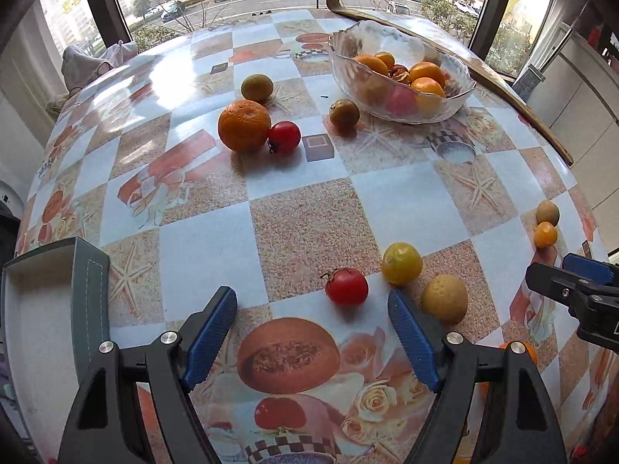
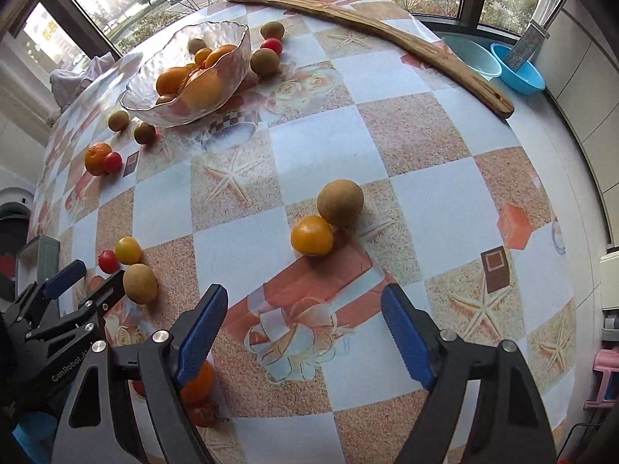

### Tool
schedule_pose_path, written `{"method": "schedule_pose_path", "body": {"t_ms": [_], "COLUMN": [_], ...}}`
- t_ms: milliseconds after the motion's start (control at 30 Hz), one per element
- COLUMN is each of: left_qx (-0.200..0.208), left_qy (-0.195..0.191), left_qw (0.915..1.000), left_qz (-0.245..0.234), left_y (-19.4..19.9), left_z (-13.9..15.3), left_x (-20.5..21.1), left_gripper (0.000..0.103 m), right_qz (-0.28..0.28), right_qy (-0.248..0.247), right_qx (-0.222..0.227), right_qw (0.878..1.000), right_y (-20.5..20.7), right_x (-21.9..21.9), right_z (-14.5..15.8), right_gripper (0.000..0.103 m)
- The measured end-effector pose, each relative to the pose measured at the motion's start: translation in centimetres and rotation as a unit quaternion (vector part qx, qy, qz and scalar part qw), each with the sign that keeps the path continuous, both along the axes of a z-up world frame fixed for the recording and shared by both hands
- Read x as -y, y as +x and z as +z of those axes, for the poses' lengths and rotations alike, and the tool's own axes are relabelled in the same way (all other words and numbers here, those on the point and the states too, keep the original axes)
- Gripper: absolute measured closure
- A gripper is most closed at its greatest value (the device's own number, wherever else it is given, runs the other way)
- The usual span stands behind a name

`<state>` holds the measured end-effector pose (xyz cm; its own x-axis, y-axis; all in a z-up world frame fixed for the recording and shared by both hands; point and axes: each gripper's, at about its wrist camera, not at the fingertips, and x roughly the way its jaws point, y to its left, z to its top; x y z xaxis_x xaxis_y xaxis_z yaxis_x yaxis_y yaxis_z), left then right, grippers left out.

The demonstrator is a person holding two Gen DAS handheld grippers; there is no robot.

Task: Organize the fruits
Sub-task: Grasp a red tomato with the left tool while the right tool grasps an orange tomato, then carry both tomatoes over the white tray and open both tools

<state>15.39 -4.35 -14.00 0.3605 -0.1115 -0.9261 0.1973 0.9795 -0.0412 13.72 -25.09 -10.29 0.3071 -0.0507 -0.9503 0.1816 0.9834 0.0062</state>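
Observation:
A glass bowl [image 1: 402, 112] [image 2: 135, 102] holds several oranges and other fruits at the far side of the table. My left gripper [image 1: 313, 309] is open and empty; a red tomato [image 1: 346, 286], a yellow fruit [image 1: 401, 263] and a tan fruit [image 1: 444, 298] lie just ahead of it. A big orange [image 1: 243, 125] and a red tomato [image 1: 284, 137] sit further off. My right gripper [image 2: 305, 309] is open and empty, just short of a yellow-orange fruit [image 2: 312, 239] touching a brown round fruit [image 2: 340, 203].
A long wooden board [image 2: 371, 27] lies along the far table edge. Blue basins [image 2: 516, 71] stand on the sill. A grey box [image 1: 42, 294] sits at the left edge. More small fruits [image 2: 265, 62] lie around the bowl. An orange [image 2: 197, 384] lies under my right gripper's left finger.

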Motion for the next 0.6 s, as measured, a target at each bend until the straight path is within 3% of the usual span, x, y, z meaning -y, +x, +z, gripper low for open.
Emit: {"method": "schedule_pose_path", "body": {"t_ms": [133,233,333,400,433,600], "left_qx": [0.005,0.007,0.010,0.011,0.011,-0.008], "left_qy": [-0.002,-0.003,-0.008,-0.010,-0.010,-0.038], "left_qw": [1.0000,1.0000,0.9998,0.9996,0.9995,0.9986], "left_qz": [-0.002,-0.004,-0.015,-0.026,-0.030,-0.035], "left_y": [0.4,0.4,0.4,0.4,0.3,0.2], "left_z": [0.2,0.2,0.4,0.7,0.8,1.1], "left_x": [0.4,0.6,0.8,1.0,1.1,0.7], "left_gripper": [0.021,0.022,0.040,0.066,0.072,0.082], "right_qz": [0.009,0.015,0.018,0.015,0.013,0.008], "right_qy": [-0.014,-0.021,-0.032,-0.029,-0.024,0.017], "right_qx": [0.010,0.014,0.014,0.014,0.014,0.012], "right_qw": [1.000,1.000,0.999,0.999,1.000,1.000], "right_y": [1.1,1.8,2.3,2.3,2.2,1.3], "right_x": [-0.4,-0.7,-1.0,-0.9,-0.7,-0.1], "right_z": [0.1,0.2,0.3,0.4,0.4,0.6], "right_gripper": [0.032,0.046,0.066,0.079,0.080,0.080]}}
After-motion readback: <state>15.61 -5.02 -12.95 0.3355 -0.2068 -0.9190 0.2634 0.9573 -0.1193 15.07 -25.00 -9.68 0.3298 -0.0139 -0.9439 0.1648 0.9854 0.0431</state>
